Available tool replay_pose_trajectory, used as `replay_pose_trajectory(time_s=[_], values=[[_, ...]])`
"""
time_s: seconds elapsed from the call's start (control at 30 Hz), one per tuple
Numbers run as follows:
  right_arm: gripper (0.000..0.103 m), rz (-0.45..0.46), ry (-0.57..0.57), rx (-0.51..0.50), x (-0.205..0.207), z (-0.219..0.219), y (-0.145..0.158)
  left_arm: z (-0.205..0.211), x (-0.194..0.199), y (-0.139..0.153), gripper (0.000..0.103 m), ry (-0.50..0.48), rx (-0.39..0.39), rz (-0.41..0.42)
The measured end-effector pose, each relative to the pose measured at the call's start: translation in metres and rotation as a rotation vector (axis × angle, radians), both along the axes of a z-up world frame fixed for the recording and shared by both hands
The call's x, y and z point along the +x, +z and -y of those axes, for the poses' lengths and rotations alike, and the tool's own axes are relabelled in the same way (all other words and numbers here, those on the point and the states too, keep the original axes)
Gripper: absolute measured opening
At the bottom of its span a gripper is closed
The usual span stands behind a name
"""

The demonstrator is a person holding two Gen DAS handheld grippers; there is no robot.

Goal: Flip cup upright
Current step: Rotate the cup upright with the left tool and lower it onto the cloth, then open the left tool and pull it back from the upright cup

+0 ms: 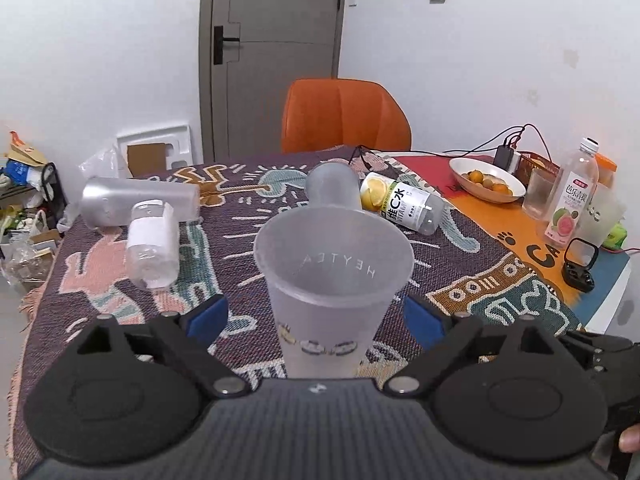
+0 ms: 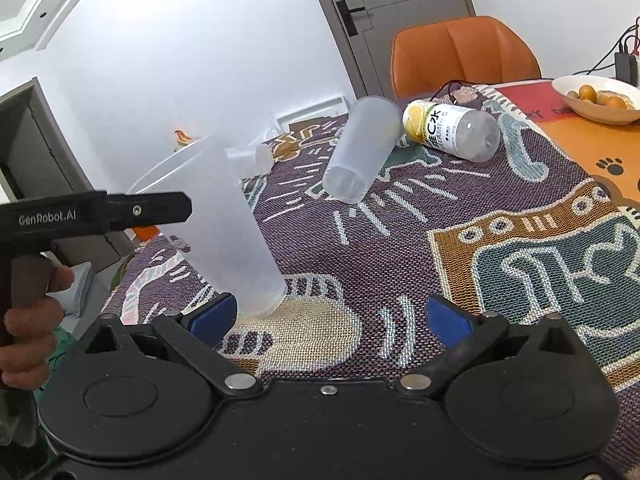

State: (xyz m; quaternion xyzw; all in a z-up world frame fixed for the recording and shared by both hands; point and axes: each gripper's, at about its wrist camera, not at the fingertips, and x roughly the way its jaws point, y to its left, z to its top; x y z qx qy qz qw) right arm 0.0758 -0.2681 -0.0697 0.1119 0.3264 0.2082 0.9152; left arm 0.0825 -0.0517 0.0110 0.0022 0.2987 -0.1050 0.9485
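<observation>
Frosted cup (image 1: 334, 280) stands mouth-up, frame centre, between your left gripper (image 1: 316, 316) fingers, spread apart, likely releasing. Right gripper (image 2: 332, 316) spread wide, empty.

Frosted cup (image 1: 334, 280): base hidden behind the left gripper (image 1: 316, 316) body in the left wrist view; whether it stands on the cloth cannot be told there. Its printed marks near the bottom are too blurred to read.

Right wrist view: the same cup's rim partly covered by the other gripper's black arm.

Lemon bottle (image 2: 452, 130): label only partly readable, the cap end hidden behind the lying cup (image 2: 362, 148).

Fruit bowl (image 2: 596, 98): cut off at the right edge.

Clutter at far left (image 1: 28, 184): too small to sort out.
</observation>
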Motion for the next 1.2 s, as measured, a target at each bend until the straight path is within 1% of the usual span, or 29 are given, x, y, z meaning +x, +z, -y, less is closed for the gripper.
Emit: replay_pose_trajectory(time_s=[0.27, 0.47, 0.57, 0.87, 1.0, 1.13, 1.17, 1.2], values=[[0.103, 0.025, 0.029, -0.025, -0.013, -0.002, 0.008, -0.015, -0.033, 0.001, 0.097, 0.081, -0.038, 0.018], [0.103, 0.056, 0.054, -0.043, -0.028, -0.005, 0.019, -0.022, -0.06, 0.002, 0.097, 0.136, -0.01, 0.027], [0.103, 0.069, 0.067, -0.061, -0.036, -0.007, 0.024, -0.027, -0.074, 0.002, 0.097, 0.163, -0.008, 0.035], [0.103, 0.096, 0.09, -0.087, -0.062, -0.005, 0.033, -0.043, -0.118, 0.001, 0.097, 0.233, -0.017, 0.053], [0.103, 0.12, 0.096, -0.096, -0.073, -0.007, 0.042, -0.047, -0.135, 0.002, 0.097, 0.253, -0.02, 0.071], [0.103, 0.137, 0.126, -0.122, -0.086, -0.013, 0.048, -0.052, -0.155, 0.003, 0.097, 0.275, -0.032, 0.092], [0.103, 0.14, 0.132, -0.126, -0.089, -0.015, 0.049, -0.053, -0.159, 0.004, 0.098, 0.278, -0.026, 0.094], [0.103, 0.143, 0.14, -0.129, -0.094, -0.017, 0.051, -0.052, -0.162, 0.005, 0.102, 0.274, -0.016, 0.094]])
